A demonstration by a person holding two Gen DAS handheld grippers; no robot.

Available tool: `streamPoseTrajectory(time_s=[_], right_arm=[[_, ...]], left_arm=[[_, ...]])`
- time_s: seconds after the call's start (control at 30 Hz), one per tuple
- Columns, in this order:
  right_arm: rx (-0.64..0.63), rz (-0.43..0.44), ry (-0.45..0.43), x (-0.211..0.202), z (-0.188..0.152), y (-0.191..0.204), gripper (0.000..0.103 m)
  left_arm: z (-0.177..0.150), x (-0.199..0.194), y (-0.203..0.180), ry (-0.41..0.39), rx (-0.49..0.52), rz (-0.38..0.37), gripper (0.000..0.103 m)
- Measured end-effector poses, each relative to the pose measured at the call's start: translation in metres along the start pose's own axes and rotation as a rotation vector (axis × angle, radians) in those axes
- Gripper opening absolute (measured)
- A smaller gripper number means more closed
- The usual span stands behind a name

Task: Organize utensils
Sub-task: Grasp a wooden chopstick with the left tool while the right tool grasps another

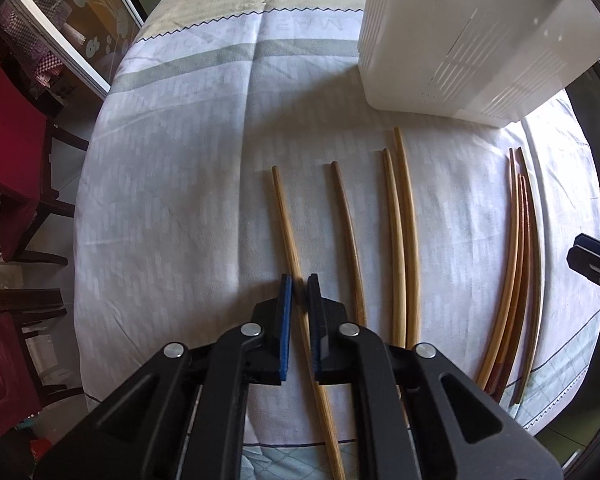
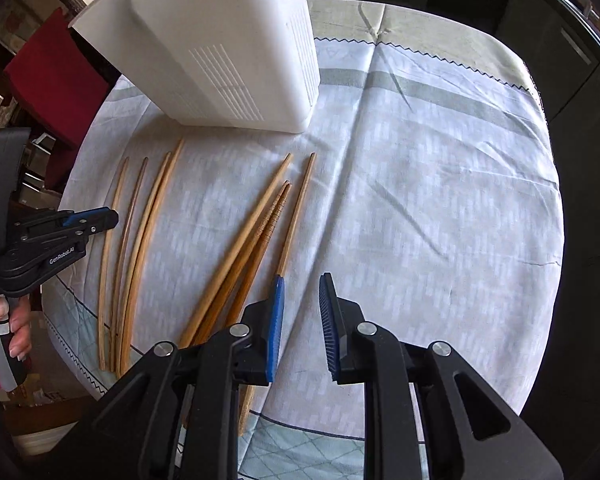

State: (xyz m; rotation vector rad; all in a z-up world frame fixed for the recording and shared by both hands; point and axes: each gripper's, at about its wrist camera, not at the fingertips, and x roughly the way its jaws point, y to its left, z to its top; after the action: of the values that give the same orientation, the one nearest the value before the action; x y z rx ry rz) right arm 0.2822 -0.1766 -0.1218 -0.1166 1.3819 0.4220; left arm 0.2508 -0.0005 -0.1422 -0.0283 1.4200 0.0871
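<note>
Down at the counter (image 1: 160, 200) now: the left tool (image 1: 299, 288) has its blue pads drawn close around the leftmost chopstick (image 1: 288, 232), pinched on the shaft (a thin stick, so the gap looks almost nothing). The right tool (image 2: 302, 292) sits narrow too, but nothing is clamped between its pads in its own view; the nearest stick, the right-hand chopstick (image 2: 296, 216), runs just under its left pad, so I judge that pick not yet made.

Progress? Early, by the look of it. Eight chopsticks are on the cloth: beside the pinched one lies a single darker stick (image 1: 348, 232), then a close pair (image 1: 402, 232), then, well apart to the right, a bundle of four (image 1: 518, 272) fanned and overlapping. Whether anything is already in the white holder (image 1: 460, 40) I cannot tell; its mouth is out of sight. It stands just beyond the stick tips, a slotted plastic tub.

The tablecloth (image 2: 440, 200) is pale, creased, with a grey-green band and a zigzag border. Past the edge, red chairs (image 1: 8, 128) to the left and dark cabinets to the right.
</note>
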Motion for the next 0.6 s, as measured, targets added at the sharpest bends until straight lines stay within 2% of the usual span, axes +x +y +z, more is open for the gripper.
streamPoseTrajectory(time_s=[0.33,0.53,0.6], right_arm=[[0.006,-0.068,0.091,0.035,0.029,0.013,0.019],[0.006,-0.118,0.076,0.04,0.031,0.02,0.018],[-0.011,-0.136,0.068,0.04,0.031,0.024,0.013]], left_arm=[[0.012,0.003,0.008,-0.002,0.023,0.005,0.008],[0.012,0.003,0.008,-0.007,0.034,0.002,0.008],[0.01,0.002,0.006,-0.011,0.041,0.013,0.008]])
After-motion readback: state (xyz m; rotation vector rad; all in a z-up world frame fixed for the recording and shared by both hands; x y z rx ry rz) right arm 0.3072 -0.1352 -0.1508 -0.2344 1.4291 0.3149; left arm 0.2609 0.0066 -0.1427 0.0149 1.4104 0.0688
